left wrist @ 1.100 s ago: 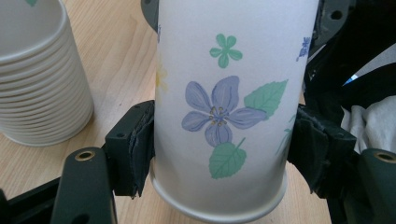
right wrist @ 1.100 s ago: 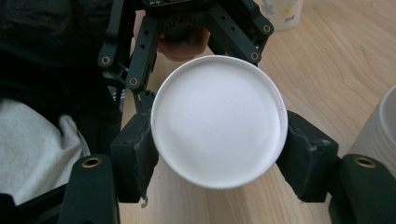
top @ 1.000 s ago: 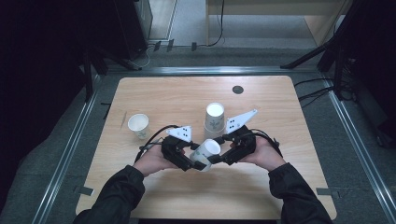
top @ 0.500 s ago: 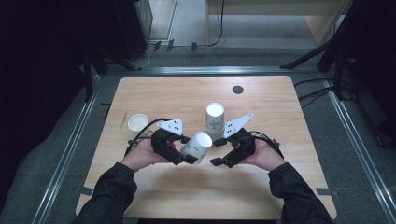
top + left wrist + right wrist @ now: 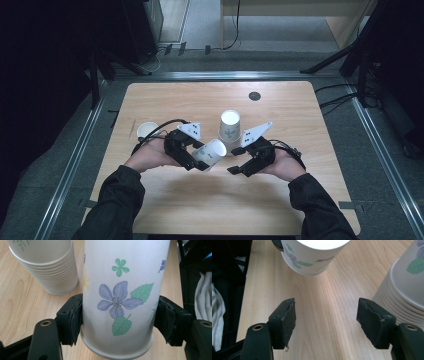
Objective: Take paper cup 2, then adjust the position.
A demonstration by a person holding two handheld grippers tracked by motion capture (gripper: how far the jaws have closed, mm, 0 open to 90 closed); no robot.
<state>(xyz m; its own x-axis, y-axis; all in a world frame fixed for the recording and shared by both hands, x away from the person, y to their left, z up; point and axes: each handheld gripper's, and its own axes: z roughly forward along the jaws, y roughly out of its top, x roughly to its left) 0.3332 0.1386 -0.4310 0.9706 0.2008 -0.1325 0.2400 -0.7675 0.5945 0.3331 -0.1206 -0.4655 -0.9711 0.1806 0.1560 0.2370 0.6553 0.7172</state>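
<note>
A flowered paper cup (image 5: 212, 152) lies tilted on its side in my left gripper (image 5: 202, 159), its base toward the right gripper. In the left gripper view both pads press the cup (image 5: 120, 290) near its rim, above the wood. My right gripper (image 5: 239, 167) stands just right of the cup, apart from it. Its jaws have just been closing, and in the right gripper view there is bare wood between the pads (image 5: 287, 320), with the held cup (image 5: 312, 255) ahead. An upside-down stack of cups (image 5: 229, 127) stands behind the two grippers.
A single upright cup (image 5: 146, 131) sits left of my left hand. A small black disc (image 5: 254, 96) lies near the table's far edge. The stack (image 5: 407, 285) is close on the right gripper's right side. Bare wooden table (image 5: 210, 200) stretches toward the person.
One second ago both grippers met at the cup. The right gripper has since let go and drawn back. The left gripper has carried the cup a little left and up.
</note>
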